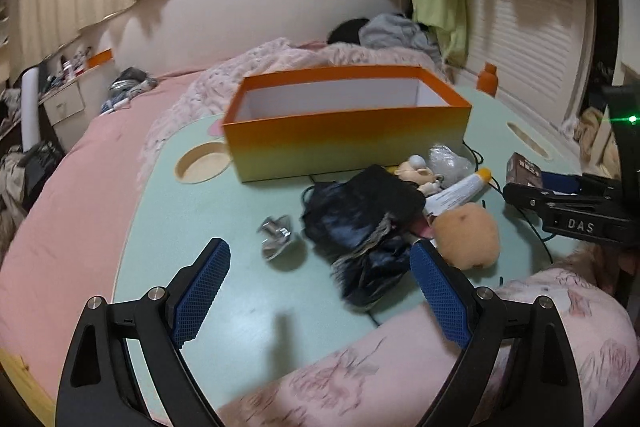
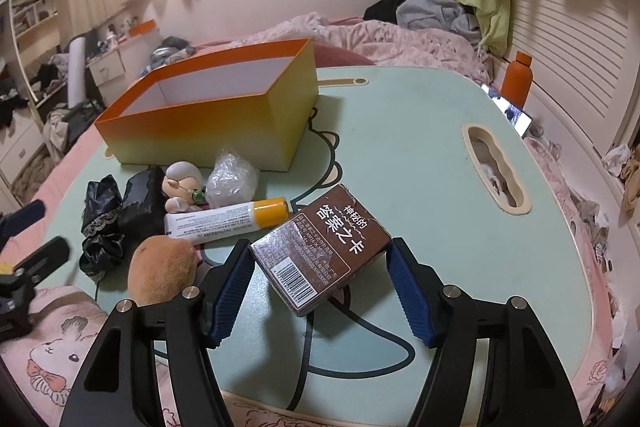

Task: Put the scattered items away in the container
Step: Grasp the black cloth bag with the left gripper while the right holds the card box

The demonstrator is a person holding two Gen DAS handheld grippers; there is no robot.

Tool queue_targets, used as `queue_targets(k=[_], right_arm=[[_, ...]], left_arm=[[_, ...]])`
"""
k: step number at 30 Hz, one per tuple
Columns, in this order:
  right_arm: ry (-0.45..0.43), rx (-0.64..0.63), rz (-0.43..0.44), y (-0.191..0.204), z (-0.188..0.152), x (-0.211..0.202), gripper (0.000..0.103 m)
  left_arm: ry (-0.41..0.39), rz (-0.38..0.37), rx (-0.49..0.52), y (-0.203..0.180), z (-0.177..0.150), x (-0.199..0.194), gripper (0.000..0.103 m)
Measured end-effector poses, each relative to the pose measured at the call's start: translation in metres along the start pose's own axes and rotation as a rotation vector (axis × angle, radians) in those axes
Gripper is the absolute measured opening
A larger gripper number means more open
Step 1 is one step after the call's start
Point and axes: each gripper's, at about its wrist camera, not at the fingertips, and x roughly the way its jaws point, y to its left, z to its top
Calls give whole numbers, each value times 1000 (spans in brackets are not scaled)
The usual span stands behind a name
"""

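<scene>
The right gripper [image 2: 320,267] is spread wide around a brown card box [image 2: 320,247] lying on the mint-green table [image 2: 420,187], its blue pads on either side but not clearly touching. The left gripper [image 1: 320,267], also spread and holding nothing, hangs over a black lace-trimmed cloth [image 1: 360,223] beside a crumpled foil piece [image 1: 276,237]. The orange container [image 1: 344,123] stands open at the table's far side, with a figurine [image 2: 184,183], cream tube [image 2: 228,219] and brown plush [image 2: 162,269] scattered before it.

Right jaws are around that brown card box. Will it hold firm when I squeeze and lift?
The brown card box looks rigid and flat-sided, so probably firm. Its glossy wrap may slip. It sits skewed between the jaws, so it may twist.
</scene>
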Motion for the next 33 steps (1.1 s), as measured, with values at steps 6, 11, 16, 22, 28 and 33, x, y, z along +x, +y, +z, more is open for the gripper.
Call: queue_targets(k=[6, 11, 16, 22, 28, 33], right_arm=[[6, 8, 4, -1, -1, 2, 68], [5, 6, 3, -1, -1, 3, 68], [-68, -13, 35, 1, -2, -11, 68], [-162, -123, 146, 21, -3, -30, 68], [-135, -213, 122, 39, -4, -21, 68], [-115, -180, 134, 31, -2, -15, 68]], left_arm=[[92, -107, -49, 3, 14, 30, 64], [116, -126, -23, -6, 8, 36, 39], [-29, -144, -90, 6, -6, 2, 37], [-159, -95, -223, 34, -38, -31, 37], [-16, -101, -224, 30, -33, -1, 37], [35, -91, -179, 21, -25, 7, 63]])
